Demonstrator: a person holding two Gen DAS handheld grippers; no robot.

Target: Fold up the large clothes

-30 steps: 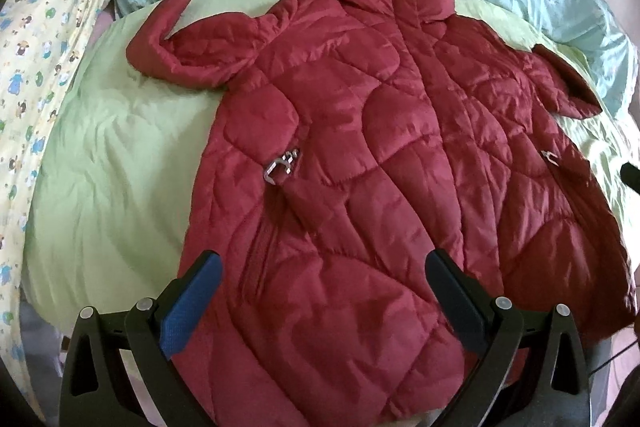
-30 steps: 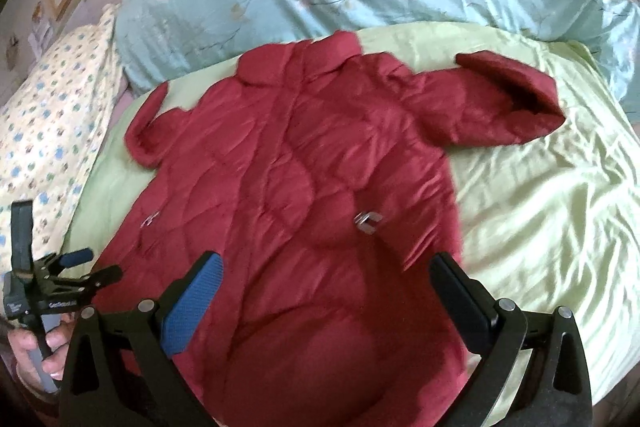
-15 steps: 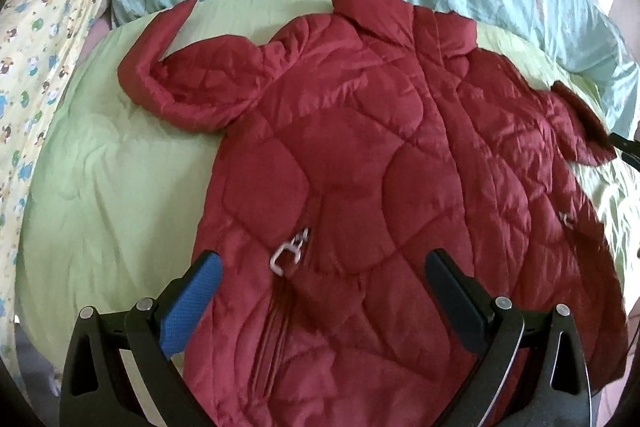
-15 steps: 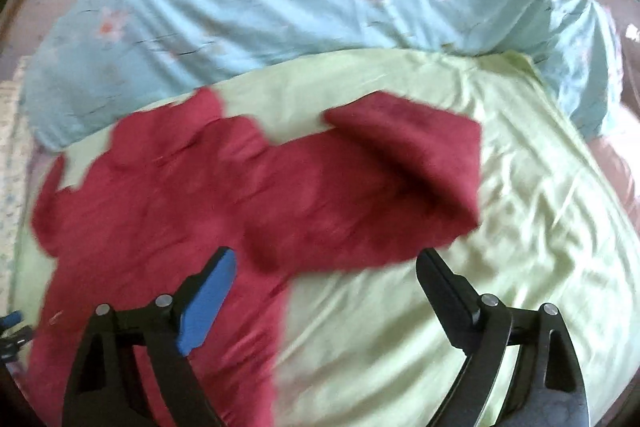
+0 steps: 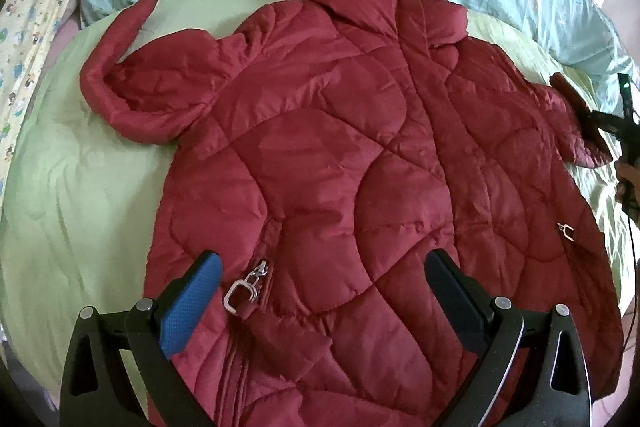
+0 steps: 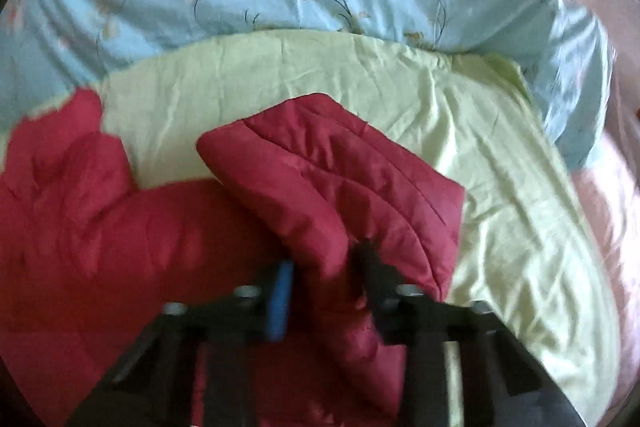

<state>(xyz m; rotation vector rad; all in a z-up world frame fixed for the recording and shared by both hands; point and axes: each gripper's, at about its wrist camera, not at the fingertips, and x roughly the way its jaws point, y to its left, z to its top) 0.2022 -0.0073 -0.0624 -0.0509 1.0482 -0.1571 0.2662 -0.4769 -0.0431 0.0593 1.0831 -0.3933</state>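
Left gripper [image 5: 320, 291] at frame bottom, jaws spread wide, nothing between the pads. Right gripper [image 6: 324, 291], lower centre, jaws just closing, nearly together, pinching red quilted fabric.

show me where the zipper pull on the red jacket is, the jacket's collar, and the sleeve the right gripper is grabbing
Zipper pull [image 5: 242, 293]: left wrist view, on its metal loop.
Collar [image 5: 352, 1]: left wrist view, on the left flap.
Sleeve [image 6: 340, 179]: right wrist view, on the quilted cuff end, ahead of the right gripper [image 6: 324, 279].
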